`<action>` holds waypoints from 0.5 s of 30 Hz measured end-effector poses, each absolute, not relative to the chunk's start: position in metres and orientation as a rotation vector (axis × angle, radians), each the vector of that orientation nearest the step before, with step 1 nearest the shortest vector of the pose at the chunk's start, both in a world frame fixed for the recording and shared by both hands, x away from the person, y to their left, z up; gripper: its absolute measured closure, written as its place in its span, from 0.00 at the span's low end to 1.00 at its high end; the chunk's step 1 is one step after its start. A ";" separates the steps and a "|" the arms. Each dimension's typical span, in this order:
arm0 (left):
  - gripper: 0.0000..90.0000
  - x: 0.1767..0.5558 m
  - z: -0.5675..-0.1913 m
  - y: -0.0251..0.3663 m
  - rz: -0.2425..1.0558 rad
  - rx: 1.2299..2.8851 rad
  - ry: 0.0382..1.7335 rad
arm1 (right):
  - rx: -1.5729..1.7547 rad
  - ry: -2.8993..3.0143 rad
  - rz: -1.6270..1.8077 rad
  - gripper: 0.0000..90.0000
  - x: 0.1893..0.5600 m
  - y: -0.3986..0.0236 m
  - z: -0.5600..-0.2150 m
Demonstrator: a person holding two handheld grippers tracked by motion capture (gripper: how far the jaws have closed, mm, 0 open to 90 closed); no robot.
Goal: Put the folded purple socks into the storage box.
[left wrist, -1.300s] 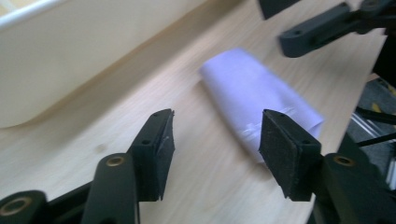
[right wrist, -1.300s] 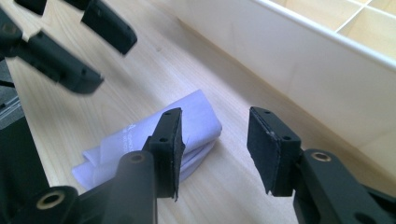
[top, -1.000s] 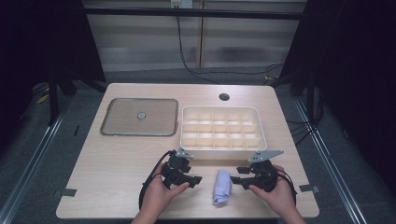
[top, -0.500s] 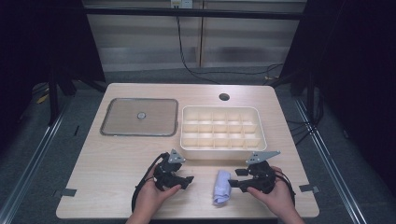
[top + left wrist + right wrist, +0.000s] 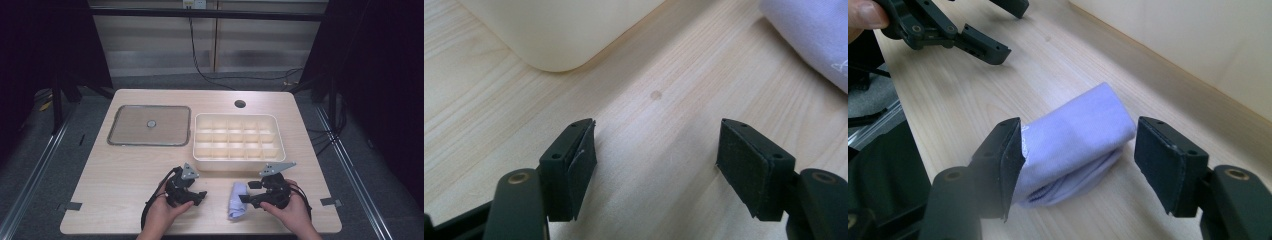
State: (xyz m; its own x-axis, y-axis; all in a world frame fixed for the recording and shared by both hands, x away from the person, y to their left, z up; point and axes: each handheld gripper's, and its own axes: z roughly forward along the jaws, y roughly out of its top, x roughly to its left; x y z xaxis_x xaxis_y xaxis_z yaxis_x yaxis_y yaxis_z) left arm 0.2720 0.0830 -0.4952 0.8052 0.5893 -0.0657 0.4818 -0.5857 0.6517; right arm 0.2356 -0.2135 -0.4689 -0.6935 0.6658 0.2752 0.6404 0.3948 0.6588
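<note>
folded lilac cloth [image 5: 237, 200], lower centre of the bench [image 5: 125, 170], not yet gripped; compartment box [image 5: 238, 142] empty; left gripper [image 5: 196, 197] fingers wide on nothing, right gripper [image 5: 1075, 150] fingers just opened wide astride the cloth.

Clear lid [image 5: 149, 125] flat left of cream divided box [image 5: 238, 142]; wooden table [image 5: 115, 180].

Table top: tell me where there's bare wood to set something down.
The table is bare left of the left hand-held gripper, below the clear lid. A narrower strip runs behind the divided tray, around the round hole. It is crowded between the two hand-held grippers, where the folded lilac cloth lies.
</note>
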 end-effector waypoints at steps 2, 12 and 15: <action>0.35 0.272 -0.495 0.083 0.205 2.308 0.782 | 1.211 2.607 1.197 0.39 0.237 -0.211 -0.471; 0.32 0.271 -0.499 0.082 0.241 2.303 0.738 | 1.237 2.625 1.156 0.38 0.233 -0.214 -0.479; 0.31 0.270 -0.499 0.082 0.244 2.306 0.731 | 1.241 2.622 1.150 0.38 0.233 -0.217 -0.479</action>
State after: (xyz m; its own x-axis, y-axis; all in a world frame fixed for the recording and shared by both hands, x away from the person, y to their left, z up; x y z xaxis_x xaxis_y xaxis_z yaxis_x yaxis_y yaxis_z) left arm 0.2704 0.0817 -0.4987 0.8233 0.5669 -0.0284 0.4357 -0.5991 0.6718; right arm 0.2333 -0.2172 -0.4792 -0.6832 0.6764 0.2751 0.6606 0.4120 0.6276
